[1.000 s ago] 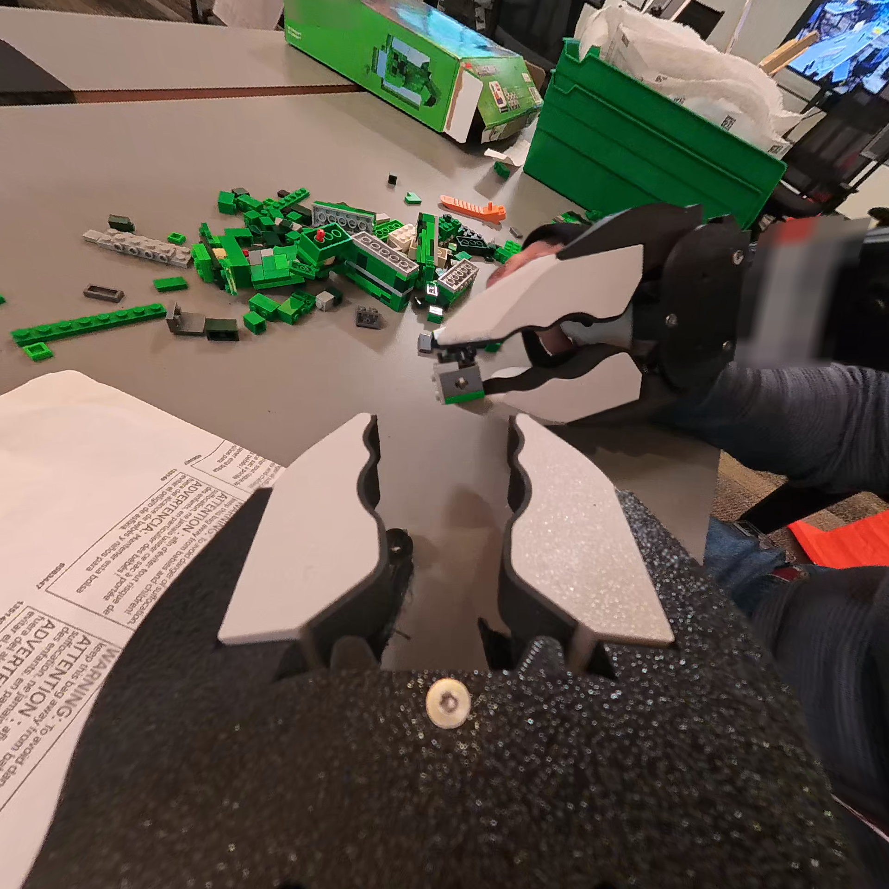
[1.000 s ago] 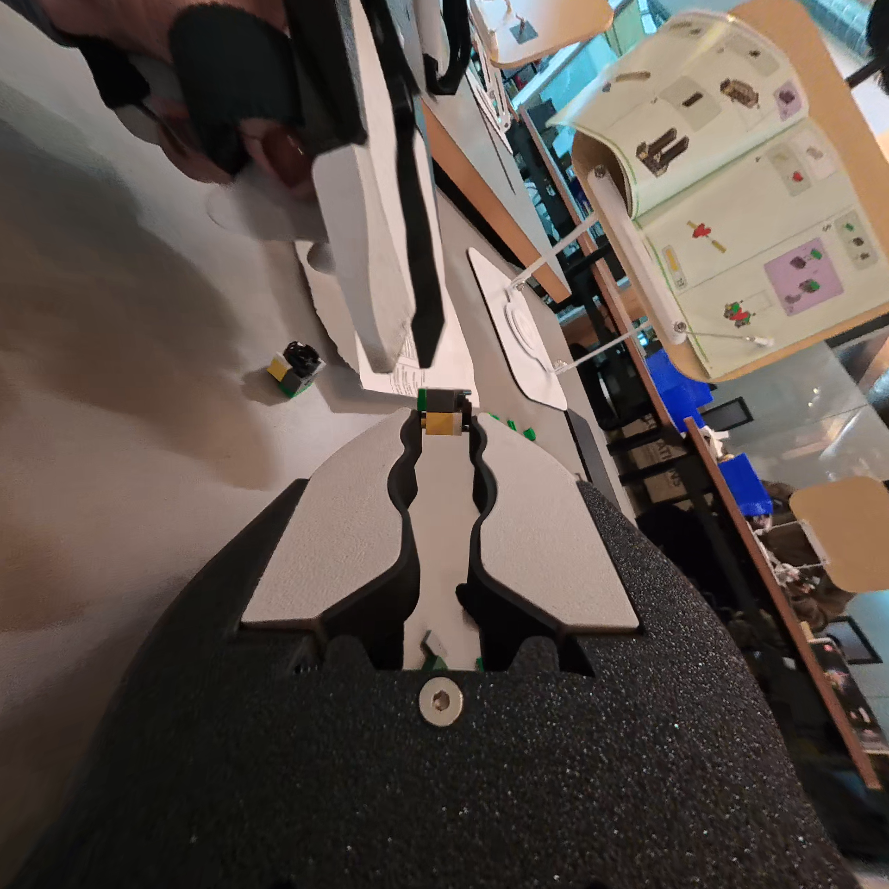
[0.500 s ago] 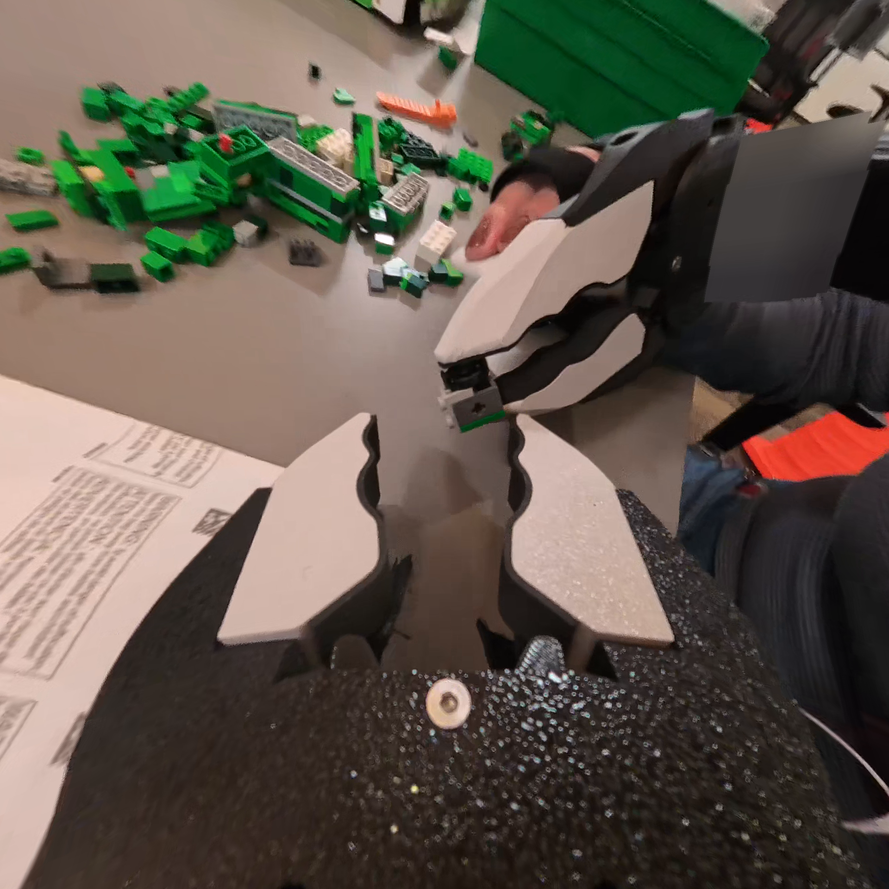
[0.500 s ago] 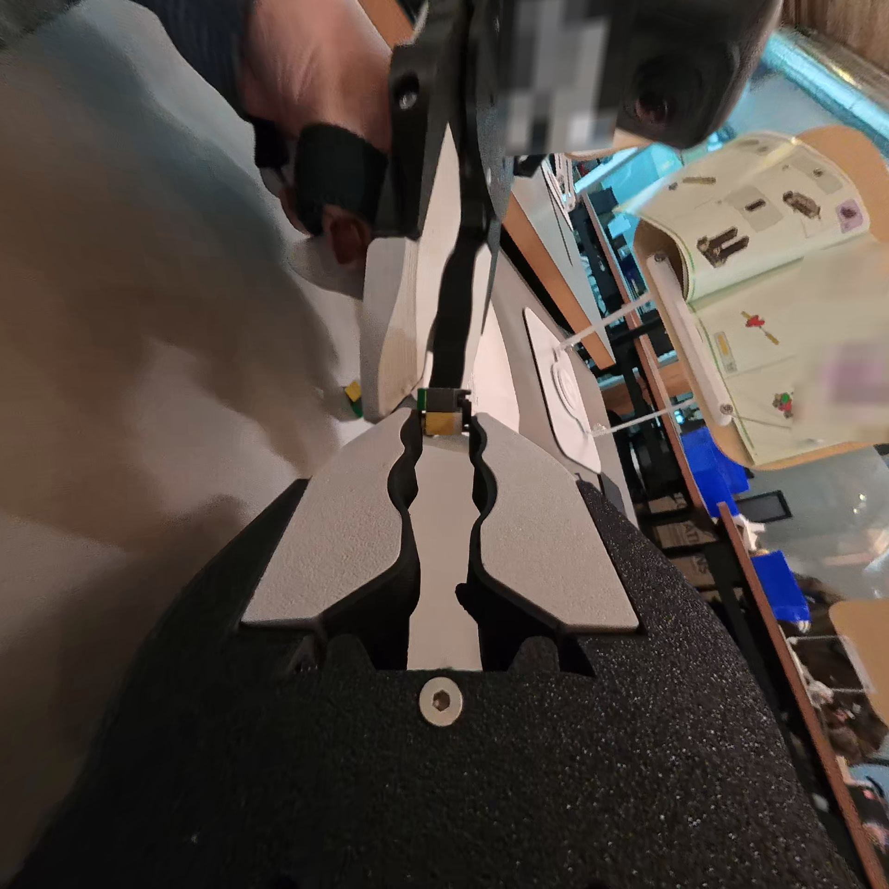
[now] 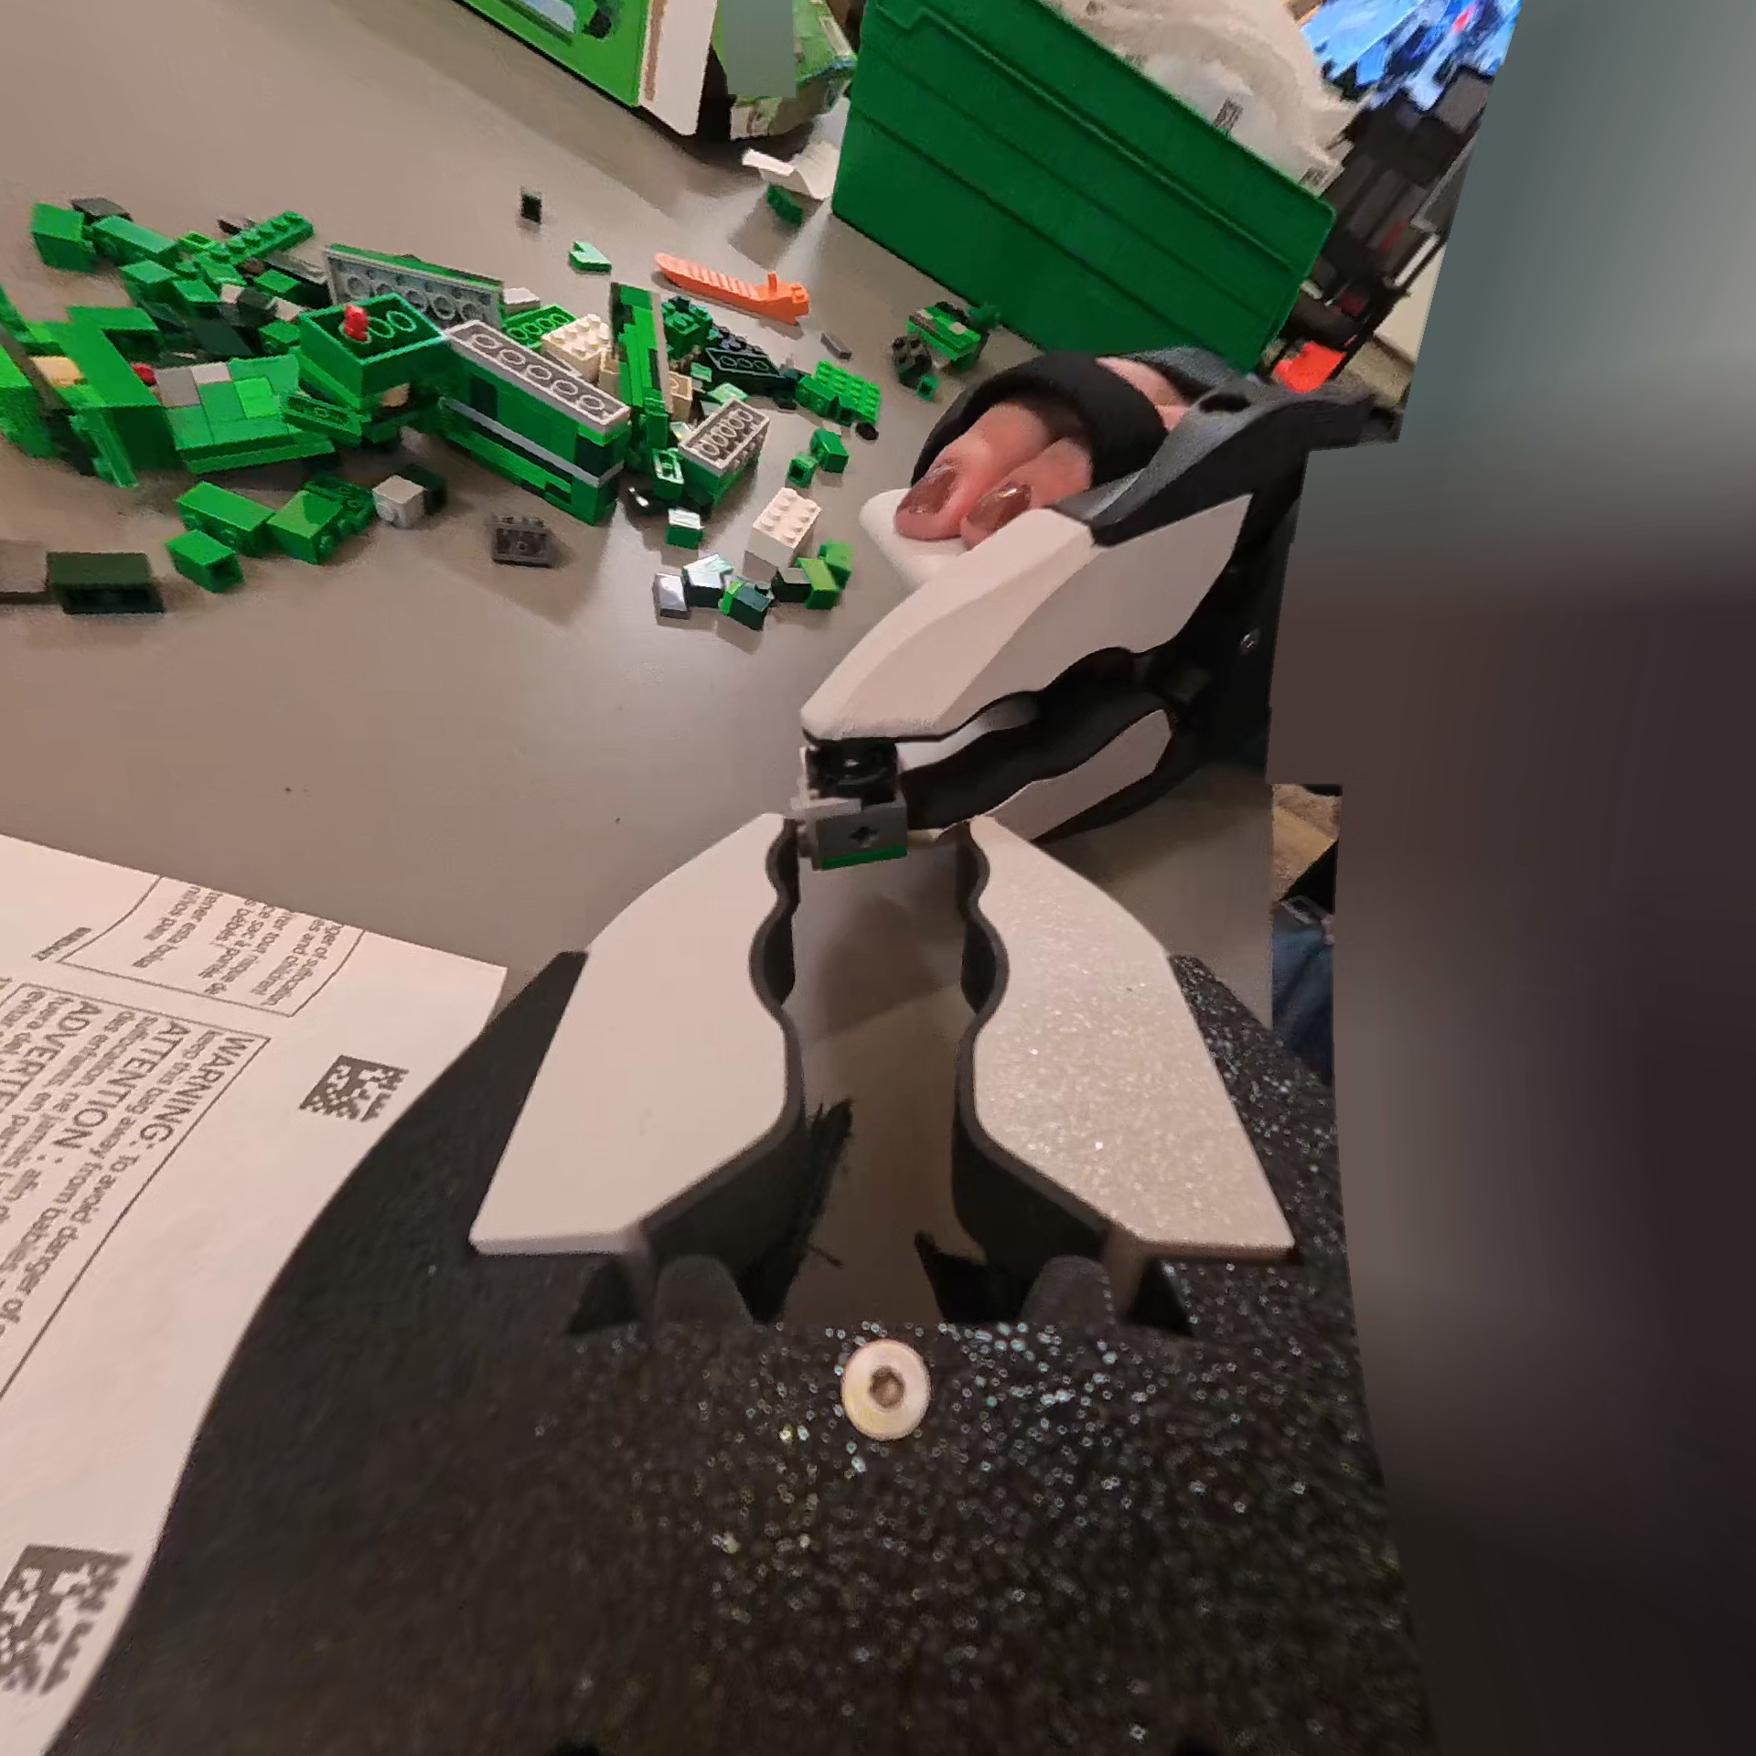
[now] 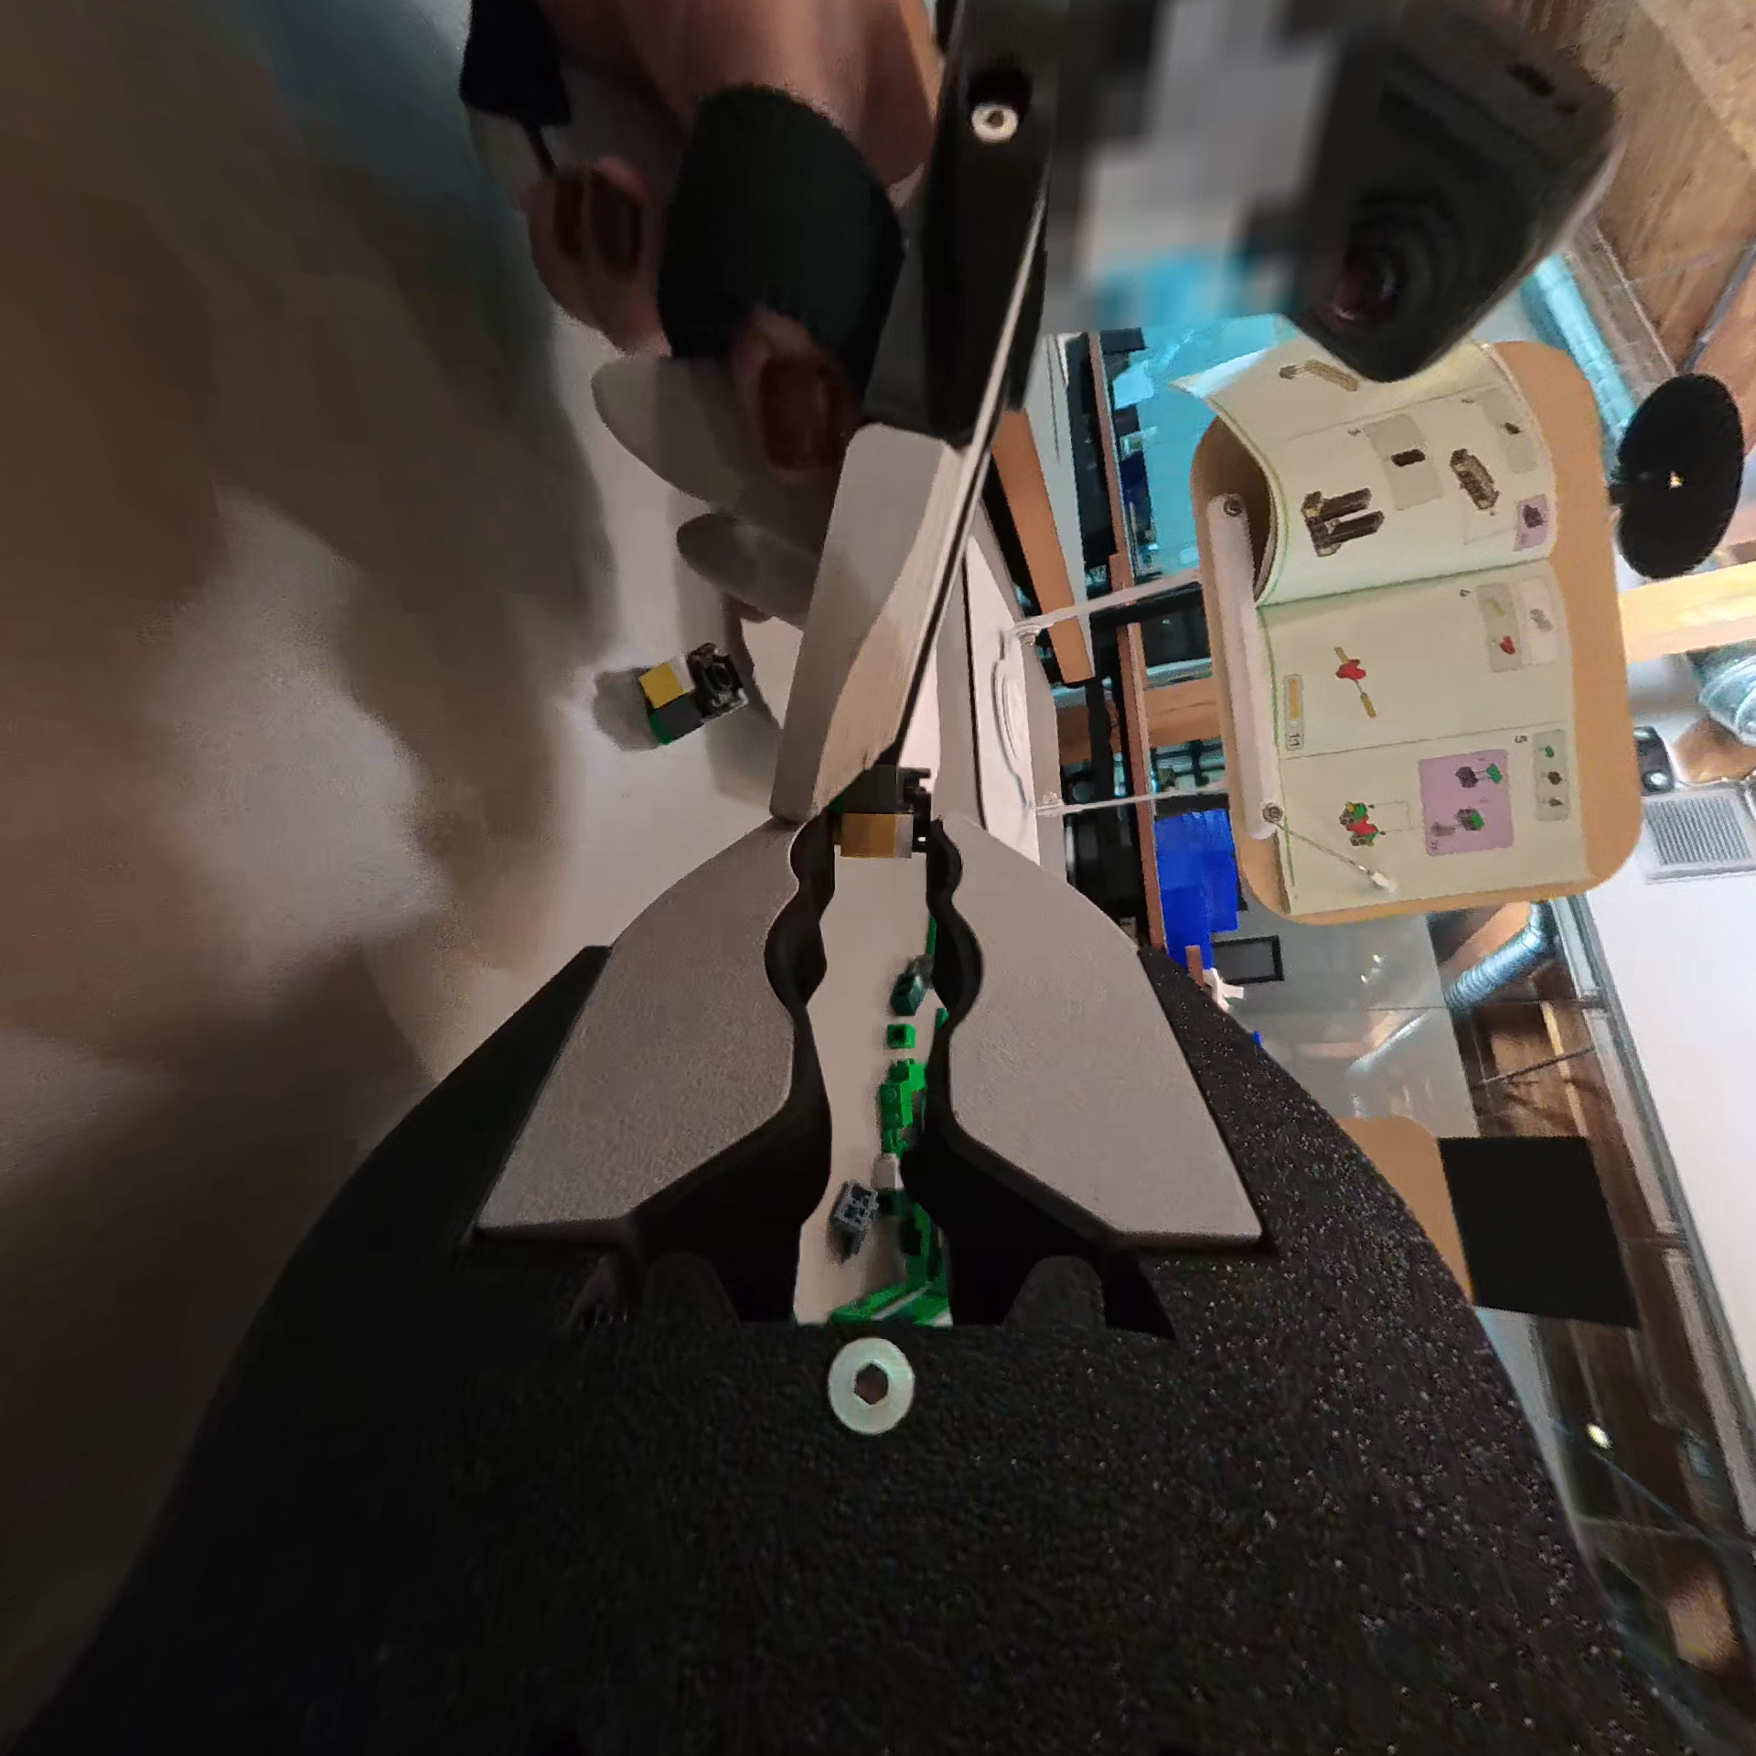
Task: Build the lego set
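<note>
Right between my two grippers, a little above the grey table (image 5: 532,722), is where the action's happening. I'm pinching a small lego assembly (image 5: 852,825) (black on top, grey middle, green plate underneath, yellow face on one side) in my right gripper (image 5: 850,760), and I'm holding my left gripper (image 5: 869,841) spread wide around it, one fingertip touching or nearly touching its side.

What I'm worrying about: if I'm closing the left one on just the edge of the stack, it could pop out of the right's grip or shear apart at a seam, and it's tiny enough to bounce off the table edge right there. Letting go with the right too early would do the same.

Another small yellow-and-green cube build (image 6: 679,701) is sitting on the table beyond. The loose brick pile (image 5: 380,399) is lying well apart, with an orange brick separator (image 5: 732,285) behind it.

Container-wise: the green bin (image 5: 1064,181) is holding crumpled white bags (image 5: 1226,57), and the green set box (image 5: 608,38) next to it is lying open-ended; can't tell what's inside.
</note>
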The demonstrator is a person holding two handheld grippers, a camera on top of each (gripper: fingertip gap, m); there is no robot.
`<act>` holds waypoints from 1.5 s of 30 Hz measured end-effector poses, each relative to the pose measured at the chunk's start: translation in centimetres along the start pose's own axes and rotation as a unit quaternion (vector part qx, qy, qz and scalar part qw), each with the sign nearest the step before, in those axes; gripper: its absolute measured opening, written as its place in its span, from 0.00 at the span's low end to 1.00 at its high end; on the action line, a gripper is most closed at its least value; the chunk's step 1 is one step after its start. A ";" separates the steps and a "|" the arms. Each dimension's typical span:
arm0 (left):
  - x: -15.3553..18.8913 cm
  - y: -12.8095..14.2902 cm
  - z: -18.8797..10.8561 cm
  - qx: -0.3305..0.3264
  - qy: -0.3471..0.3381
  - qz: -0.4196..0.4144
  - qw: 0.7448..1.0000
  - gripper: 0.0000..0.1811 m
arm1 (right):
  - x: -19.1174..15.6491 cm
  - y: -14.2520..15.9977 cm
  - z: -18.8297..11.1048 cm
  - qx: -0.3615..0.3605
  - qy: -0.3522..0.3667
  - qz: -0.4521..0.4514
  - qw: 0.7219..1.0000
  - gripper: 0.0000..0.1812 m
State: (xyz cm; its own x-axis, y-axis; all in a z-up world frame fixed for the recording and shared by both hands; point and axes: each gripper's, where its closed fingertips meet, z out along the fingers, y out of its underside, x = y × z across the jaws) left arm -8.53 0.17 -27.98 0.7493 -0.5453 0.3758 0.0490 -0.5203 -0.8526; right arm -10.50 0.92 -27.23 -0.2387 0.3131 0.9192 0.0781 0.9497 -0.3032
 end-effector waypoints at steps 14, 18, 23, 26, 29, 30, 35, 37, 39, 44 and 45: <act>1.2 2.6 0.3 -0.081 0.029 0.067 0.994 0.05 | -2.3 -0.6 -1.4 0.048 -0.102 0.025 0.993 0.10; -0.2 1.9 0.4 -0.077 -0.029 0.081 0.993 0.16 | -2.7 0.4 -0.7 0.001 -0.115 0.064 0.991 0.10; -1.0 0.9 -0.3 -0.083 -0.133 0.266 0.951 0.18 | -4.4 0.7 -0.4 -0.019 -0.176 0.139 0.974 0.10; -0.7 1.3 -0.2 -0.107 -0.155 0.347 0.919 0.18 | -4.9 0.5 -0.6 -0.010 -0.223 0.223 0.949 0.11; -0.8 2.4 0.1 -0.140 -0.151 0.379 0.902 0.19 | -4.9 0.5 -0.8 -0.003 -0.253 0.296 0.921 0.10; -0.9 2.7 0.2 -0.143 -0.151 0.394 0.895 0.19 | -4.7 0.4 -0.9 0.003 -0.261 0.318 0.912 0.10; 0.0 2.6 1.0 -0.128 -0.152 0.469 0.861 0.15 | -4.5 -0.9 -1.9 0.043 -0.329 0.425 0.842 0.10; 0.0 2.7 1.0 -0.130 -0.151 0.478 0.856 0.13 | -4.8 -1.0 -2.0 0.044 -0.344 0.439 0.829 0.10; -0.1 2.9 1.0 -0.131 -0.142 0.457 0.868 0.12 | -4.9 -0.9 -1.8 0.041 -0.338 0.432 0.835 0.10; -0.9 1.9 0.9 -0.096 -0.135 0.297 0.940 0.12 | -3.9 0.8 -1.2 0.017 -0.261 0.356 0.897 0.17; -1.0 1.6 0.7 -0.085 -0.131 0.261 0.953 0.12 | -3.6 1.1 -1.1 0.010 -0.240 0.327 0.914 0.21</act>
State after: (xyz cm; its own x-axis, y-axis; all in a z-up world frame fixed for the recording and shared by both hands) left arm -8.72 0.36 -29.96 0.7827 -0.5876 -0.2051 -0.4659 -0.3347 -0.8191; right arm -8.48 0.82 -30.60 -0.5453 0.7731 0.3240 0.3399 0.5573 -0.7576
